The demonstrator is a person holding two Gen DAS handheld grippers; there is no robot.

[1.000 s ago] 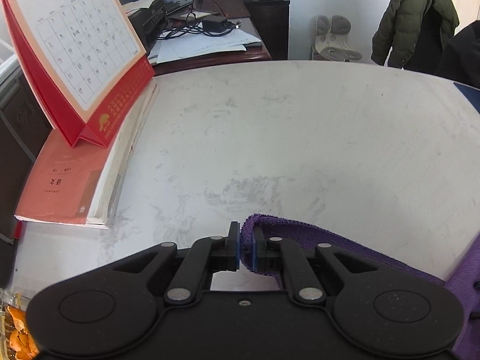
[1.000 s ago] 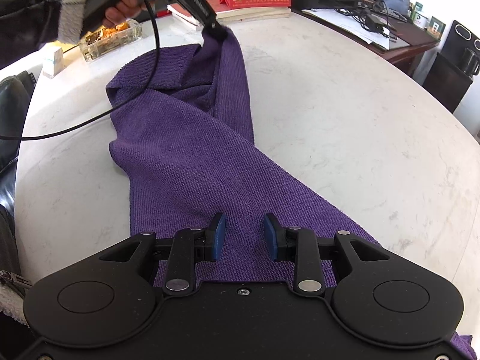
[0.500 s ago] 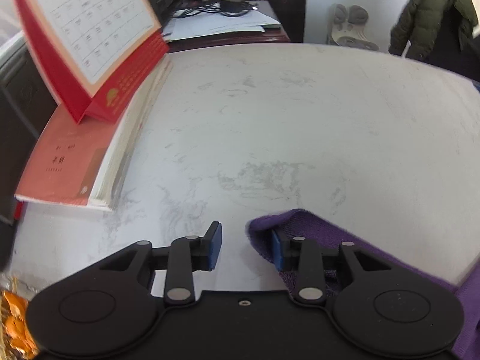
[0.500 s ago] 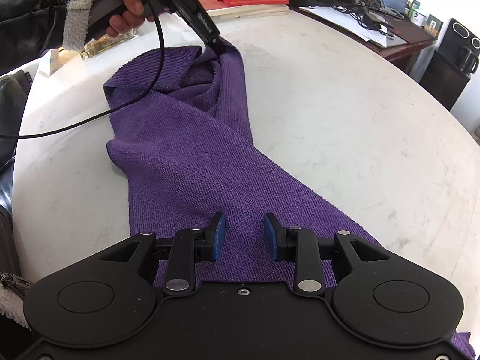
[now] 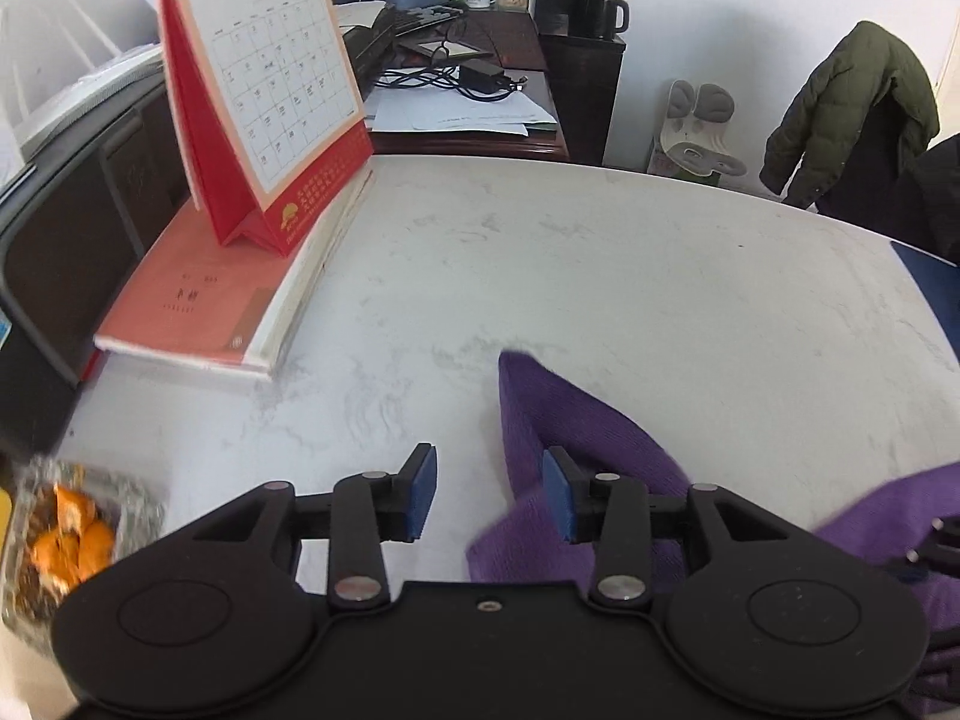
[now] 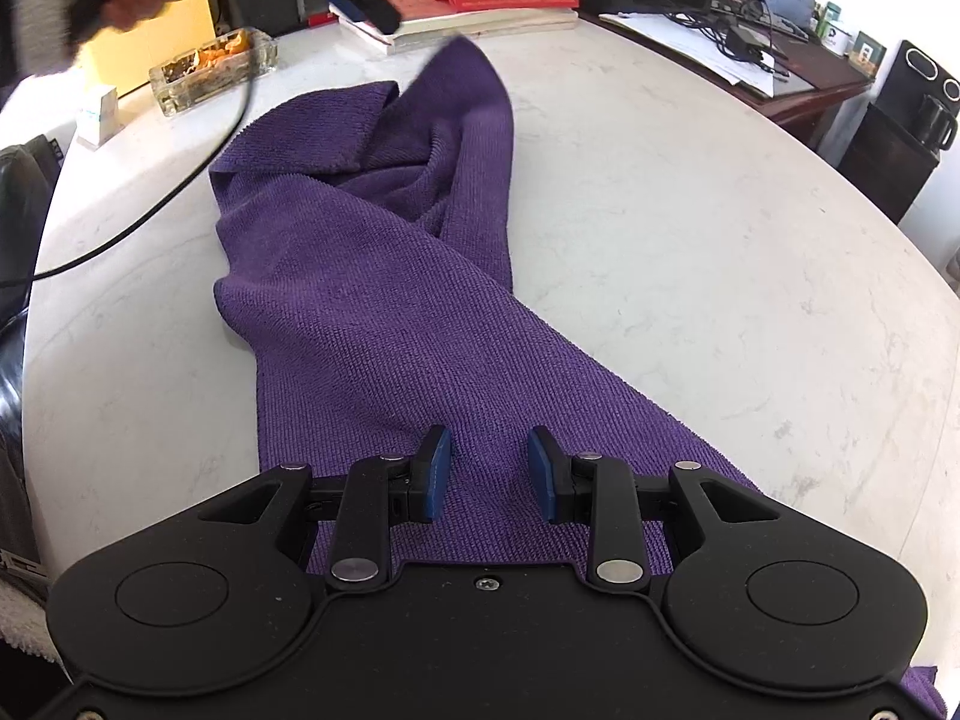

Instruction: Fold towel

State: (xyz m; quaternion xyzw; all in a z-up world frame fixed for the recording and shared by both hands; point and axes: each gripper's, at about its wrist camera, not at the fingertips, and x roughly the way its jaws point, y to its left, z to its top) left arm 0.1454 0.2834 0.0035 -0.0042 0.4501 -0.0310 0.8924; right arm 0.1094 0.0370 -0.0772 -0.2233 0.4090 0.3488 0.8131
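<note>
On the pale marble table point(image 6: 690, 252), the purple terry towel point(image 6: 384, 300) lies twisted, unfolded; the left gripper point(image 5: 487, 495) has just opened, released; the right gripper point(image 6: 489, 468) hovers open.

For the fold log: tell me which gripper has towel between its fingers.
The right gripper: purple towel shows between its open fingers. The left gripper is open over bare table, the towel corner beside it.
</note>
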